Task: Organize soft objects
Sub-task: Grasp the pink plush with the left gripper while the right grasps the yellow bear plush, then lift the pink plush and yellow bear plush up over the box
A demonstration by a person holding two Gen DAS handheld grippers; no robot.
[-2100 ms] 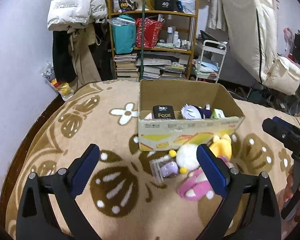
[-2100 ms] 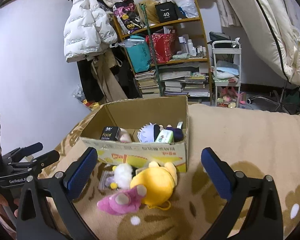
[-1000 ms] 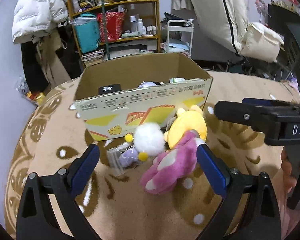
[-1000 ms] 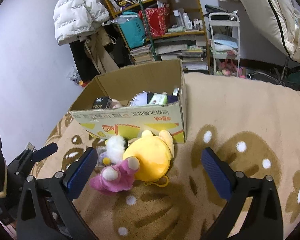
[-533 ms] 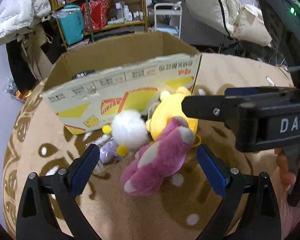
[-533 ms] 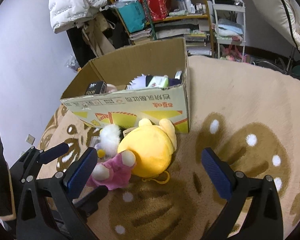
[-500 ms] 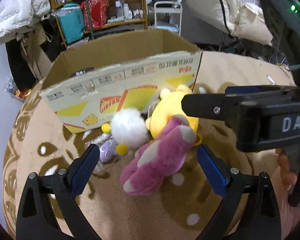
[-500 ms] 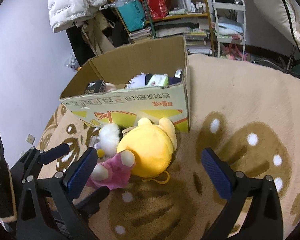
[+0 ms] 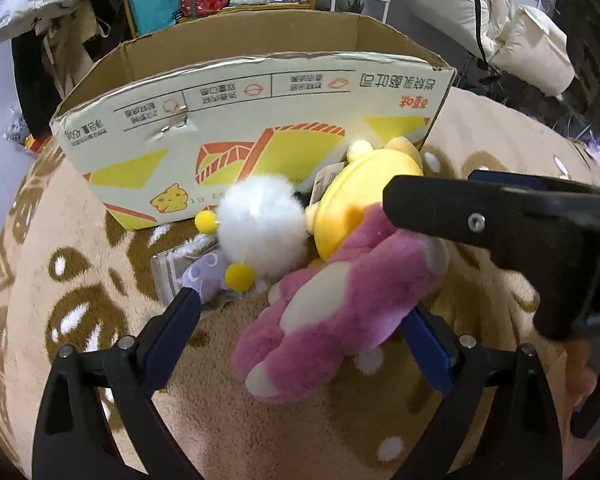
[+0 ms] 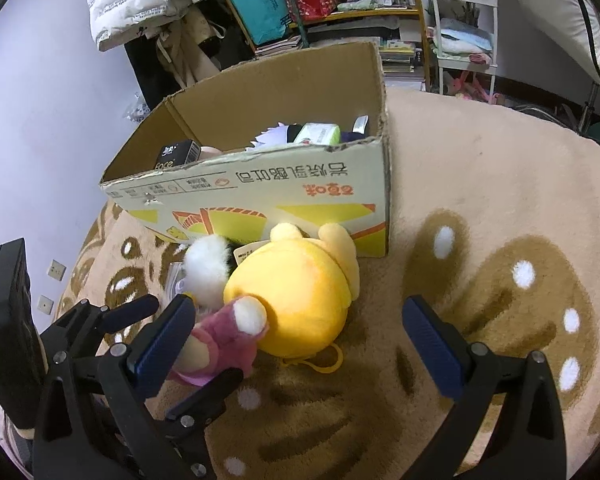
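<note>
Change: both hand-held grippers are now lower and much closer to the pile of toys than a moment ago; the cardboard box (image 9: 260, 120) fills more of the left wrist view.
Meaning for the task: I judge that the approach is almost finished and the grasp of a first soft toy comes next; no toy is lifted yet.
Left hand-held gripper (image 9: 300, 320): wide but its jaws are closing a little; the pink plush (image 9: 340, 304) lies between them, and the pads do not seem to press it yet.
Right hand-held gripper (image 10: 300, 336): jaws wide, holding nothing; the yellow plush (image 10: 296, 292) lies between them, nearer to the left finger.
Pink plush: on the patterned rug (image 10: 500, 200), leaning against the yellow plush.
White pompom toy (image 9: 260, 224): just beside both plushes, touching the front wall of the box.
Purple packet (image 9: 200, 276): near the left finger of the left hand-held gripper.
Box: open, already with some things inside.
</note>
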